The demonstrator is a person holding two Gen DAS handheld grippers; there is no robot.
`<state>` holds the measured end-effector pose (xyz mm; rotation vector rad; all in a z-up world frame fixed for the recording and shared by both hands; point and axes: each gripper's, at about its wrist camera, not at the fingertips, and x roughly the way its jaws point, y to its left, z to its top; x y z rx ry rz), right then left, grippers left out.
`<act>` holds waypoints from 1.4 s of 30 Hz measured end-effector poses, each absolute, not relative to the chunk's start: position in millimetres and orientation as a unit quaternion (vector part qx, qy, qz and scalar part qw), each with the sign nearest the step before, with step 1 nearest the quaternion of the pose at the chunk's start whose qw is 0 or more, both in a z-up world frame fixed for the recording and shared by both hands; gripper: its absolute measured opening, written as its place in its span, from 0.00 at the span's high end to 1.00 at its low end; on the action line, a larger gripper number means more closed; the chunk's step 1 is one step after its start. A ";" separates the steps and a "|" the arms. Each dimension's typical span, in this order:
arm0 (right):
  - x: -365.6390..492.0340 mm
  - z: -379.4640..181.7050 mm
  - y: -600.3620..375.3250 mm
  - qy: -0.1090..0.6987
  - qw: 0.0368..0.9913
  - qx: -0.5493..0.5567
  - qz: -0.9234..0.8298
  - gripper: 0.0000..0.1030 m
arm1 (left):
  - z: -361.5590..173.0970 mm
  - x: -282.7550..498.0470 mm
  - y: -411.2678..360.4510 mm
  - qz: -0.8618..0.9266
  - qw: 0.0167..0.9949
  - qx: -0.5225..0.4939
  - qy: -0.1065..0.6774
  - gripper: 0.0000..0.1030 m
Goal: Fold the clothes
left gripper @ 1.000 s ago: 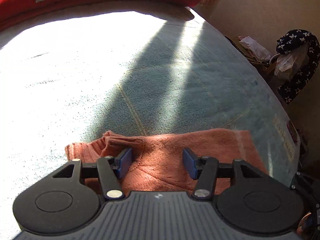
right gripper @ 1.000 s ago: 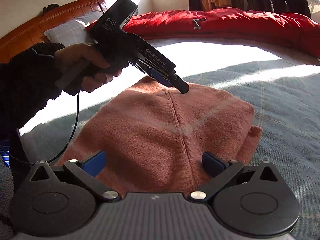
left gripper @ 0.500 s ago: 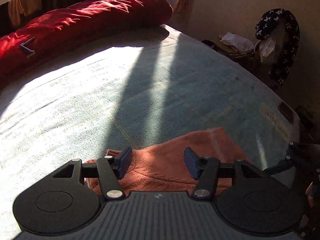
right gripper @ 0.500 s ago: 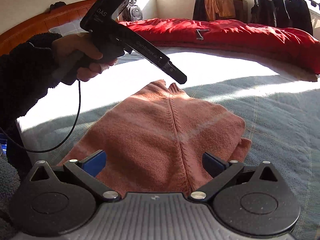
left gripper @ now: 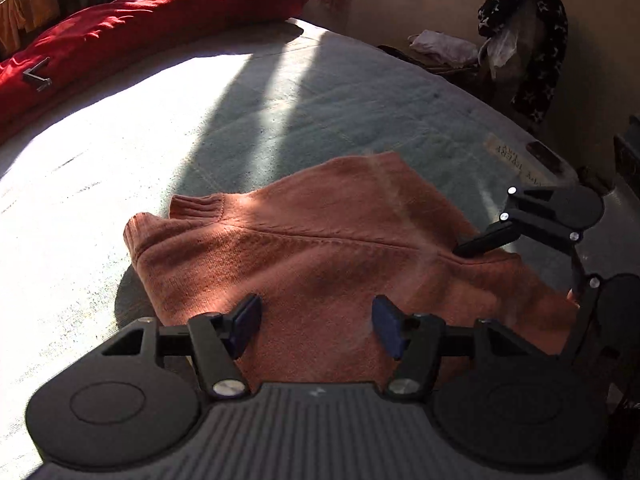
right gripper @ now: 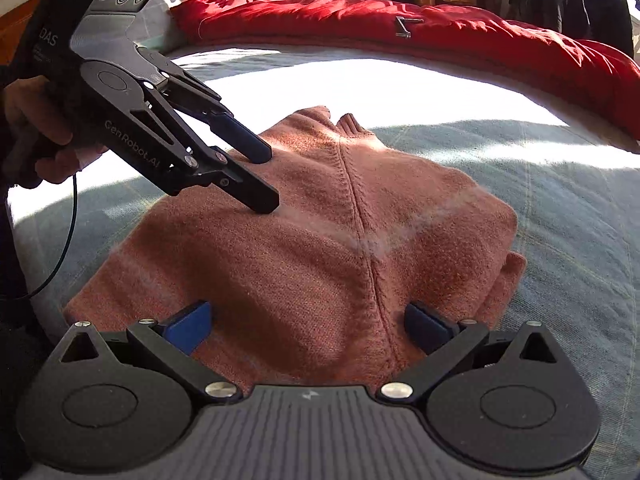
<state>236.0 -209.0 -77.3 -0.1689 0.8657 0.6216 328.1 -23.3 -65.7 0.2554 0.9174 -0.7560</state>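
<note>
So, big picture first: the bed, its pale blue cover split between hard sunlight and shade, is the work surface, broad and flat enough for folding. Along its far edge the red duvet is bunched up, which by my read keeps the middle free.

Centre stage, the sweater, rust-orange knit, lies folded into a compact block near the bed's near edge, collar pointing away from the right wrist view, a seam running down the middle. Looks well along, maybe only a tidy-up left.

Left claw hovers over the sweater's left side, jaws opening, nothing between the blue pads; I can't tell whether the lower tip grazes the wool. Right claw is spread wide over the near hem, released, holding nothing.

Hard to read: glare washes out the sunlit cover, a pale streak smears across the knit, and the underlying folded layers are hidden. The person's hand is cut off at the frame edge.
</note>
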 end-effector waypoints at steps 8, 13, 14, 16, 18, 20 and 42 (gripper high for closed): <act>228.6 -81.2 -203.8 0.405 0.863 -0.099 0.284 0.00 | -57.9 324.3 -30.9 -0.353 0.826 0.126 0.420 0.36; 227.8 -81.9 -207.1 0.401 0.864 -0.099 0.290 0.00 | -41.4 304.2 -17.1 -0.354 0.839 0.118 0.397 0.36; 227.7 -82.0 -207.2 0.400 0.864 -0.100 0.290 0.00 | -39.2 299.6 -14.0 -0.355 0.840 0.113 0.395 0.36; 227.6 -82.8 -207.1 0.398 0.865 -0.102 0.290 0.00 | -41.1 292.8 -9.0 -0.360 0.837 0.100 0.400 0.36; 227.6 -83.4 -207.0 0.396 0.865 -0.104 0.290 0.00 | -48.9 287.7 -5.1 -0.361 0.830 0.088 0.416 0.36; 227.5 -83.5 -207.5 0.394 0.866 -0.105 0.291 0.00 | -58.9 284.1 -1.5 -0.356 0.827 0.080 0.428 0.36; 271.8 -42.1 -279.5 0.372 0.918 -0.012 0.136 0.00 | -52.4 242.7 13.9 -0.347 0.847 0.079 0.395 0.33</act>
